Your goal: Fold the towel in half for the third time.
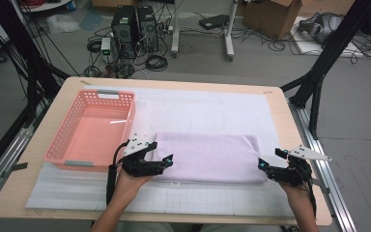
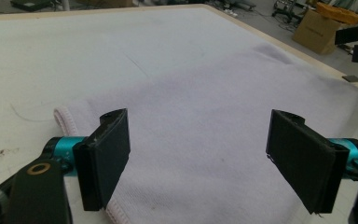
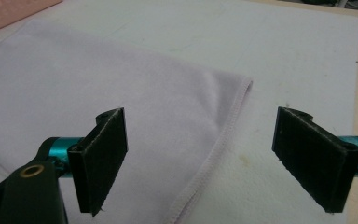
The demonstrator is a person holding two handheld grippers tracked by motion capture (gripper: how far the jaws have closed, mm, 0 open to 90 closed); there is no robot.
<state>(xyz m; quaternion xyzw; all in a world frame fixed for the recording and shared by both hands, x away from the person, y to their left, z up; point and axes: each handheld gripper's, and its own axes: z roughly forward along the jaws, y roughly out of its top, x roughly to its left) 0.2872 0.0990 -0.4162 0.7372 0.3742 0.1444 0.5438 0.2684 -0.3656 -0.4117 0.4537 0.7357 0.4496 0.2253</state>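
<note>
A workshop floor strewn with cables, two computer towers point(image 1: 135, 30) and a cardboard box point(image 1: 272, 15) fills the top of the high view; below it a wooden table point(image 1: 299, 145) carries a white mat point(image 1: 212, 110) that leaves bare wood along each side. A folded lilac towel point(image 1: 212, 157) lies flat on the mat at lower centre of the frame, with open mat above it and a strip of mat below; a pink basket point(image 1: 70, 133) stands at centre left, just beside the towel's left end.

The left gripper point(image 1: 158, 162) sits at the towel's lower left corner, jaws spread wide over the cloth, nothing between them; in the left gripper view the hemmed edge point(image 2: 65, 119) runs past the left jaw. The right gripper point(image 1: 264, 166) sits at the towel's lower right corner, jaws likewise wide apart; in the right gripper view the stitched edge point(image 3: 223, 135) runs between them, one jaw over cloth, the other over mat.

The forearms are cut off by the bottom of the frame; whether the jaws touch the towel is hard to make out; no writing can be read.
</note>
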